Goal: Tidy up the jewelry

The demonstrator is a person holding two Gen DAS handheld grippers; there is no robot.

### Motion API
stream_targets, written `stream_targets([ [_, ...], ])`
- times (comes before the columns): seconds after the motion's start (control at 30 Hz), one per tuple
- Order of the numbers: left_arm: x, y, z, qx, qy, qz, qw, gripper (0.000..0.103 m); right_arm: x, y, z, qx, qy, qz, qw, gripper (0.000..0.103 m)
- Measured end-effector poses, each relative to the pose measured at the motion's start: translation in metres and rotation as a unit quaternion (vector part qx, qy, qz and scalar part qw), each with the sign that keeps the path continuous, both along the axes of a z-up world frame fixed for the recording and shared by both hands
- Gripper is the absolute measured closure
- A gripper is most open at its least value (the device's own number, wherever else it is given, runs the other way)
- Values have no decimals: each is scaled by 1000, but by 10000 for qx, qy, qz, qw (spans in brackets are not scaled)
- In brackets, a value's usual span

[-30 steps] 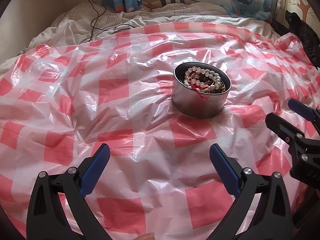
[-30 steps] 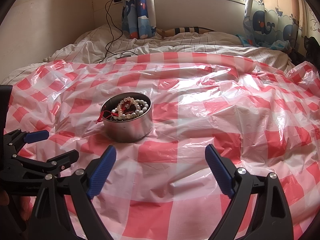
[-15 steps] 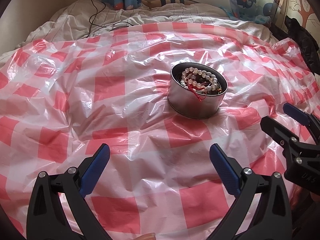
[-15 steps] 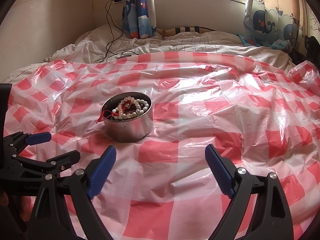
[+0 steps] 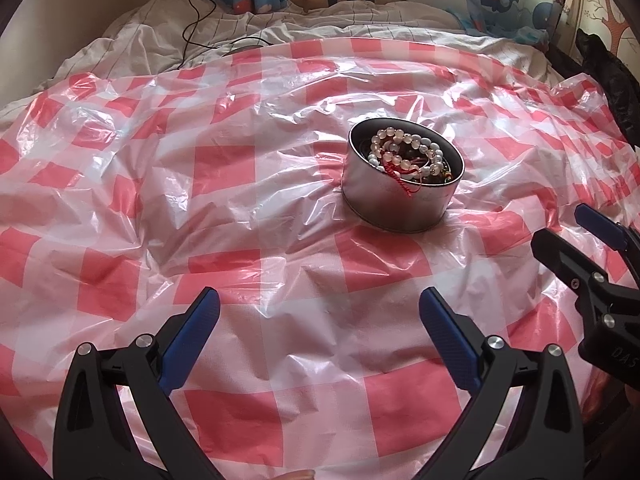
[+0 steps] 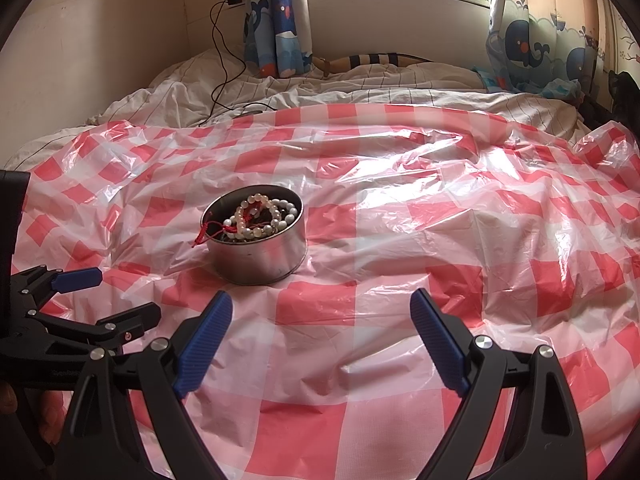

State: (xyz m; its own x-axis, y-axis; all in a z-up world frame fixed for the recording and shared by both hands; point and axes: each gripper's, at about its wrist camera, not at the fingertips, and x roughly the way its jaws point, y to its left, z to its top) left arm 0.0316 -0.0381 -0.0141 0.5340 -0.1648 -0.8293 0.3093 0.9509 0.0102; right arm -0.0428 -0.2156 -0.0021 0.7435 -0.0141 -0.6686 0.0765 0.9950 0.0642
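Left tool [image 5: 318, 312] hangs with its blue-padded jaws spread wide and nothing between them, low over the red-and-white checked plastic sheet [image 5: 224, 168] on the bed. Right tool [image 6: 320, 316] is likewise wide and empty. Ahead of both sits the round silver metal tin [image 5: 400, 200], and in it the jewelry: pale beaded bracelets [image 5: 404, 150] coiled on top of darker pieces, a red cord tassel [image 5: 402, 184] spilling over the rim. No loose piece shows anywhere on the sheet.

Over the last second the left view has slid a touch, the tin drifting slightly across the frame; the right view barely shifts. Neither tool has closed in on the tin.

So the jewelry all lies gathered in the tin. That fits a sorting about to unpack it or a tidy-up just packed away; the pictures do not settle which.

Behind, rumpled striped bedding [image 6: 280, 92] and whale-print curtains [image 6: 280, 20].
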Motion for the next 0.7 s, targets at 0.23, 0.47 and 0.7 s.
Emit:
stream_targets([
  [0.23,6,10,-8,-419,391,152,9982,7,0,0,0,7,-3,0,10000,16],
  [0.47,-1,5,2,-78,-128,132,9998,7,0,-2,1,7,-57,-44,10000,16],
  [0.7,4,6,-5,7,150,208,9997,7,0,-3,3,8,-62,-41,10000,16],
])
